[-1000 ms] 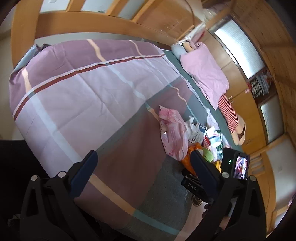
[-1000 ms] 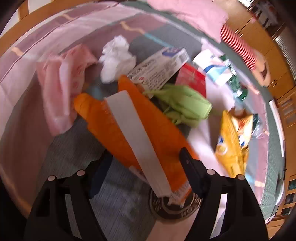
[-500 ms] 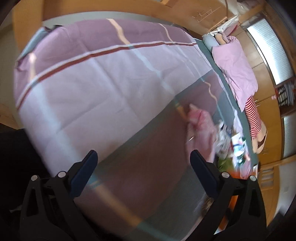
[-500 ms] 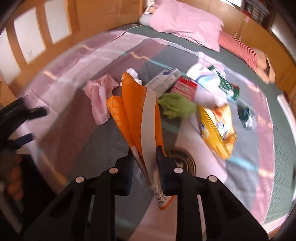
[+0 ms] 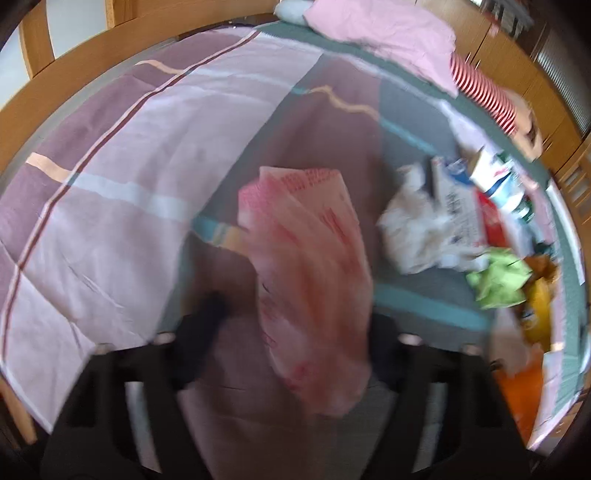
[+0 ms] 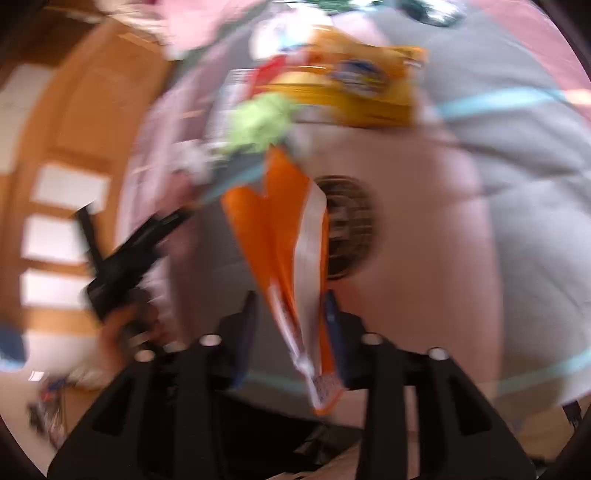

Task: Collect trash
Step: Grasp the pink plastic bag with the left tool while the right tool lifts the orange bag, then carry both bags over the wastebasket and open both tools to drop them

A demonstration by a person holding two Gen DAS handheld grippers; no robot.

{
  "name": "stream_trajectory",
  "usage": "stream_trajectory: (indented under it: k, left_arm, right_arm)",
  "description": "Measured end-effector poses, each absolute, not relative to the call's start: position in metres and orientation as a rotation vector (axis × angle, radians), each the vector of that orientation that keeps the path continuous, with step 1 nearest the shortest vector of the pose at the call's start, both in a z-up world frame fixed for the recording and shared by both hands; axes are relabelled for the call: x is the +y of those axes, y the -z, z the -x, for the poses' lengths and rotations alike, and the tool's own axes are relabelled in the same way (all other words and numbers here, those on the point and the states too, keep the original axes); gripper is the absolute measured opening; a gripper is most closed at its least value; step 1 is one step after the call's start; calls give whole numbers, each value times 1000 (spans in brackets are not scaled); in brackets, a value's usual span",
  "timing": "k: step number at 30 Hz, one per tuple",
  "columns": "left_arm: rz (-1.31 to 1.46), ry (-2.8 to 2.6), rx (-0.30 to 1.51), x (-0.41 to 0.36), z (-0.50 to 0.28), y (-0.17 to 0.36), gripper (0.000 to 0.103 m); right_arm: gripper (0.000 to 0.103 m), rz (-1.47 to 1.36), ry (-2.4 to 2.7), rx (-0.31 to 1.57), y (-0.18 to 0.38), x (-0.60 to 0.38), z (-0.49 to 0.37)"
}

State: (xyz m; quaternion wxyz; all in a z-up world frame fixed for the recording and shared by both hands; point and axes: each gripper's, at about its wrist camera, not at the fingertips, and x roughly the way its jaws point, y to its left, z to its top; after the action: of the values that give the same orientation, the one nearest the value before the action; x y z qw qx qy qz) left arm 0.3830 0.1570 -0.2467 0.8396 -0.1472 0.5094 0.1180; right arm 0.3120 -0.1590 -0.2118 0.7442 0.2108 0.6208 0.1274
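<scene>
Trash lies on a striped bed cover (image 5: pixel 155 155). In the left wrist view a pink plastic bag (image 5: pixel 310 273) lies between the fingers of my left gripper (image 5: pixel 295 325). The jaws are closing, and a gap shows beside the left finger (image 5: pixel 207 317). In the right wrist view an orange wrapper with a white strip (image 6: pixel 288 236) stands between the fingers of my right gripper (image 6: pixel 291 321). It leans on the right finger (image 6: pixel 332 317) while the jaws are opening. The picture is blurred. My left gripper (image 6: pixel 129 254) shows there at the left, held by a hand (image 6: pixel 122 332).
More trash lies close by: a white tissue (image 5: pixel 413 229), a printed box (image 5: pixel 458 206), a green wrapper (image 5: pixel 498 280) and a yellow snack bag (image 6: pixel 354 85). A pink pillow (image 5: pixel 384 33) and a striped doll (image 5: pixel 484 88) lie at the far end. A wooden frame (image 5: pixel 74 74) rims the bed.
My left gripper swung over the pink bag and its jaws narrowed around it. My right gripper shut on the orange wrapper, raised it and rolled; its jaws now stand wider.
</scene>
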Motion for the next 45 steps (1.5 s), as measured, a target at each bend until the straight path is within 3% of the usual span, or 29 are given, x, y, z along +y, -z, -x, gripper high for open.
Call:
stream_trajectory:
  k: [2,7,12,13,16,25,32,40,45]
  left_arm:
    - [282,-263,1066,160,-380,246,45]
    - [283,-270,1063,169,-373,244,31]
    - [299,-278,1027,173,-360,231,26]
    - [293,-276,1003,173,-356,225,26]
    - [276,-269,948,171,-349,213,26]
    - [240,-243,838,168,-320,187,25]
    - [296,-229,702,170,-262,153,22]
    - [216,-163,595,118,-175,109,22]
    - [126,-74,538,78,-131,79,22]
  right_arm:
    - [66,-390,-228,1323,206,-155,-313]
    - [79,-163,-208,1354,210,-118,-320]
    - [78,-113,-177,1423,236,-100,-331]
    - [68,-86,-160,1407,237,-97,-331]
    - [64,-172,-234,1358,228,-92,-330]
    - [63,-208,-304,1133,170,-97,-284]
    - [64,-199,-286,833,102,-129,-218]
    - [64,-133,-305,632,51,-150,-144]
    - [64,-140,-312,604,42,-170,-111]
